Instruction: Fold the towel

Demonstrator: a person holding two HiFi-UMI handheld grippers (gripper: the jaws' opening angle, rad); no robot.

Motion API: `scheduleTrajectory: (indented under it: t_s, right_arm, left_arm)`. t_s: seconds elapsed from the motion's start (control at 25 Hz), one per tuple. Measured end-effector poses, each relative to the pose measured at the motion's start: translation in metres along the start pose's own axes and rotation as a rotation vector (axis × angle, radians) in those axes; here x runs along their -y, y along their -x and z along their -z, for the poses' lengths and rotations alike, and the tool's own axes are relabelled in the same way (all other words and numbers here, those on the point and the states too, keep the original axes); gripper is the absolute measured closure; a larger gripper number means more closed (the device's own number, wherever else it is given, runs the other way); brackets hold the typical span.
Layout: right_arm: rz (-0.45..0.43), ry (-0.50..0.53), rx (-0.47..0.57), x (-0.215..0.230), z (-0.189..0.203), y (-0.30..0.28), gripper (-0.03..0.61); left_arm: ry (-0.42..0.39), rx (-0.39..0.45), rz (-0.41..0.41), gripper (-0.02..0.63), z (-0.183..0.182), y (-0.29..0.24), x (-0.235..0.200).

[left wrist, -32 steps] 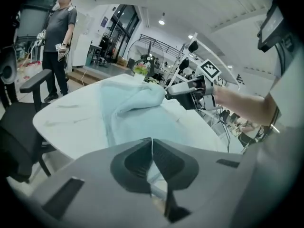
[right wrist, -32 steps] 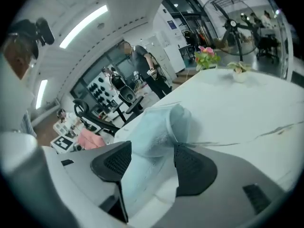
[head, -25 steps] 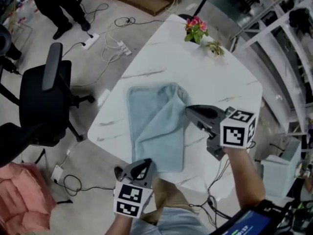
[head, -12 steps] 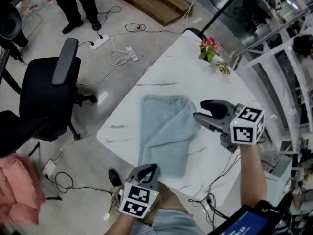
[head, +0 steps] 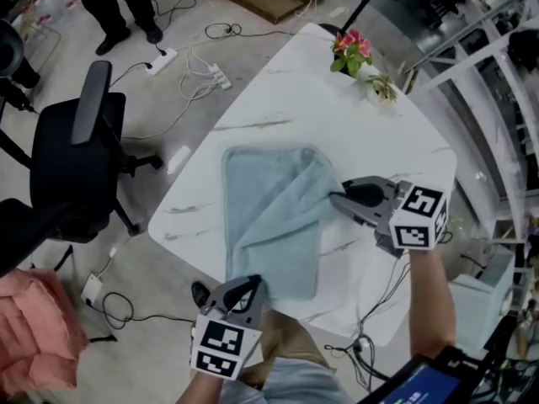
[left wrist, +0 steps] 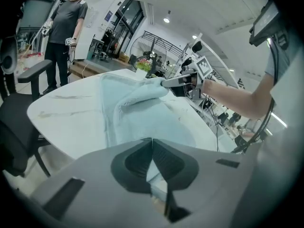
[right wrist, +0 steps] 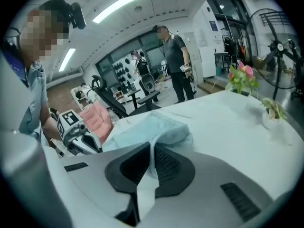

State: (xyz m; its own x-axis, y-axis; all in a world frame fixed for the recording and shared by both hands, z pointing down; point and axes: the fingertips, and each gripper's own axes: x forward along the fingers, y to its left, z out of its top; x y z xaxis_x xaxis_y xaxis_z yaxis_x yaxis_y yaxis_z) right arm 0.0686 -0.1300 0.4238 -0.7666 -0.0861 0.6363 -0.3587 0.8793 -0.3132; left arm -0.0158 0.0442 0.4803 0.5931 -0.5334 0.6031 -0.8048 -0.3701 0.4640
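Looks steeply down on a white marble table (head: pixel 396 141), set like a diamond across the middle of the frame. Shows a pale blue towel (head: pixel 269 234) at the table's centre, running from mid-frame toward the lower edge, flat on its left part, doubled over and bunched into a raised fold on its right. Probably left flat on the left to serve as the base for the fold.

Right of centre, finds the right gripper (head: pixel 335 199) clamped on the edge of that raised fold, with cloth plainly pinched between the jaws in the right gripper view. Seemingly gripped there to carry the right side across to the left.

At bottom centre, finds the left gripper (head: pixel 253 283) clenched at the towel's near edge, with a sliver of pale cloth apparently caught between the pads. Likely held low there to pin that end against sliding.

Against half a second ago: then open and lifted clear, just right of the towel; now down on the fold, after just closing the jaws with cloth between them. Against a full second ago: much the same grip at the same fold, so apparently a release and a fresh grasp. No change at bottom centre for the left gripper, nor in the towel's place on the table.
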Motion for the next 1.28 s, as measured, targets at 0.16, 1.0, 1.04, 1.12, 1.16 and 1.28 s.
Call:
scheduleTrajectory:
  t_s: [0.16, 1.0, 1.04, 1.12, 1.16, 1.28]
  right_arm:
    - [-0.024, 0.073, 0.053, -0.014, -0.057, 0.004, 0.543]
    - [-0.173, 0.277, -0.291, 0.011, -0.112, -0.203, 0.518]
    - [-0.160, 0.277, -0.306, 0.016, -0.108, -0.211, 0.508]
    - [-0.154, 0.266, -0.313, 0.020, -0.104, -0.221, 0.494]
    - [-0.159, 0.264, -0.321, 0.018, -0.104, -0.222, 0.489]
    - [-0.190, 0.298, -0.391, 0.005, -0.104, -0.214, 0.352]
  left_arm:
    - [-0.004, -0.010, -0.001, 0.604, 0.005, -0.001, 0.001]
    - [0.083, 0.036, 0.017, 0.604, 0.002, -0.004, 0.016]
    - [0.097, 0.039, 0.018, 0.604, 0.002, -0.002, 0.014]
    - [0.113, 0.045, 0.021, 0.604, 0.004, -0.002, 0.011]
    - [0.116, 0.044, 0.023, 0.604, 0.005, -0.002, 0.010]
    - [0.122, 0.038, 0.028, 0.604, 0.007, -0.004, 0.007]
